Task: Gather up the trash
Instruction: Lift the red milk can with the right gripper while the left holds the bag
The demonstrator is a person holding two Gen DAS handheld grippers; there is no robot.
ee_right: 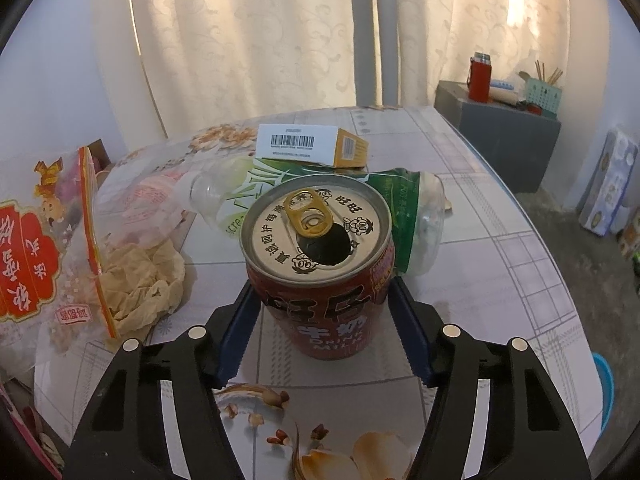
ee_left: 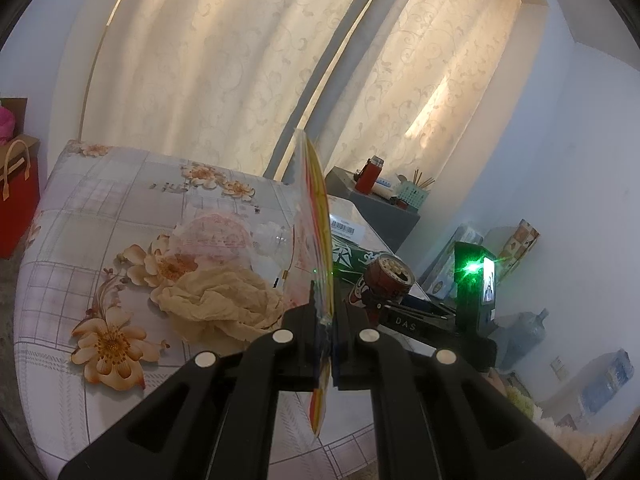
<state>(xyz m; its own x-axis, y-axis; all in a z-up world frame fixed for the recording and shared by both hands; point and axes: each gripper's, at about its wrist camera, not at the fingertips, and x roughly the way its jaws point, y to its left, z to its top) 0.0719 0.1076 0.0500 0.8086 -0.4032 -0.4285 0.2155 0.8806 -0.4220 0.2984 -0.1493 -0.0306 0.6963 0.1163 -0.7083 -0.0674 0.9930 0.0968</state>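
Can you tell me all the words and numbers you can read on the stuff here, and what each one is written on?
"DRINK MILK", partly cut off: front of the red can.
"旺旺": the can's lid.
"DAS": a black bar on the right gripper, seen from the left wrist.
Barcode digits on the white and yellow box: too small to read.
Green label on the crushed bottle: only part of a word shows.
Large characters on the clear bag: upside down, not readable.

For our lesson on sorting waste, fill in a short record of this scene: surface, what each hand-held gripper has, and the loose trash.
surface: flowered table
left hand-held gripper: shut on plastic bag
right hand-held gripper: pads against opened red drink can, standing upright
loose trash: crumpled tissue, crushed green-label bottle, barcoded carton
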